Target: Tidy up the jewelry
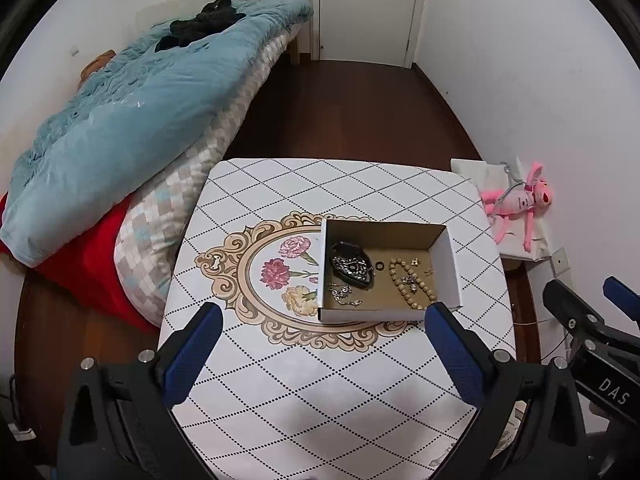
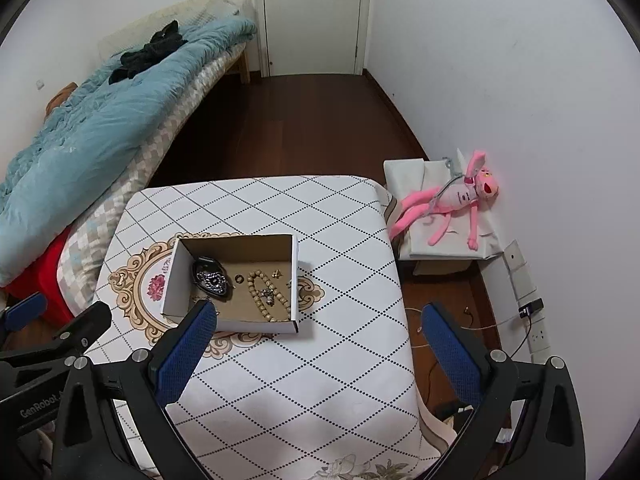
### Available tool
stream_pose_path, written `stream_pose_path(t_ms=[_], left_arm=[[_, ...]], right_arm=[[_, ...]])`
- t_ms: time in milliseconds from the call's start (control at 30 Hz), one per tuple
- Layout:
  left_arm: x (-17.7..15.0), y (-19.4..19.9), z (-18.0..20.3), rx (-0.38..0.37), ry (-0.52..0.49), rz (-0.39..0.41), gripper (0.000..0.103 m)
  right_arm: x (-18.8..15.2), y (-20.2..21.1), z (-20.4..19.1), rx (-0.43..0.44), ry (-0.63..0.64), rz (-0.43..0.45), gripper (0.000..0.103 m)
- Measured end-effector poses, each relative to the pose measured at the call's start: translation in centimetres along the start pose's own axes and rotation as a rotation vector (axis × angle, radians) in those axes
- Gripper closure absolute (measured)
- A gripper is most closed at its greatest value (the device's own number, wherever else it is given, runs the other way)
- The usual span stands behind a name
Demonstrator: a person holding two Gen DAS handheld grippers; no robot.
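An open cardboard box sits on the patterned table. Inside lie a black dish with silver jewelry, a wooden bead bracelet, a silver chain, a small dark ring and small earrings. My left gripper is open and empty, above the table just before the box. My right gripper is open and empty, near the box's front right corner.
A bed with a blue quilt runs along the left wall. A pink plush toy lies on a white box right of the table. Wall sockets and cables are at the right. A closed door stands at the back.
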State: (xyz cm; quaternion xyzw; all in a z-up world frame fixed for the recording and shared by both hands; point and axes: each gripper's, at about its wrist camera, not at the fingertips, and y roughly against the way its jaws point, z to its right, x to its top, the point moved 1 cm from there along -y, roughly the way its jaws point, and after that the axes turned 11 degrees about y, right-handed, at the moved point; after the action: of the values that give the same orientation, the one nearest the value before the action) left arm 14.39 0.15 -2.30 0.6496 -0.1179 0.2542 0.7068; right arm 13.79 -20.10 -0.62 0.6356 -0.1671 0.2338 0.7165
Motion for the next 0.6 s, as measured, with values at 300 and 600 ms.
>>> stream_pose_path(t_ms=[300,600], left_arm=[[0.3,-0.6,-0.2,0.016,-0.007,-0.01,0.0],[0.2,-0.6,-0.3,0.031,-0.016,-0.004,0.0]], right_arm=[[0.4,-1.5,-0.4,0.016,0.027,-0.046,0.0],[0.2,-1.8,-0.7,0.02,0.039,-0.066,0.0]])
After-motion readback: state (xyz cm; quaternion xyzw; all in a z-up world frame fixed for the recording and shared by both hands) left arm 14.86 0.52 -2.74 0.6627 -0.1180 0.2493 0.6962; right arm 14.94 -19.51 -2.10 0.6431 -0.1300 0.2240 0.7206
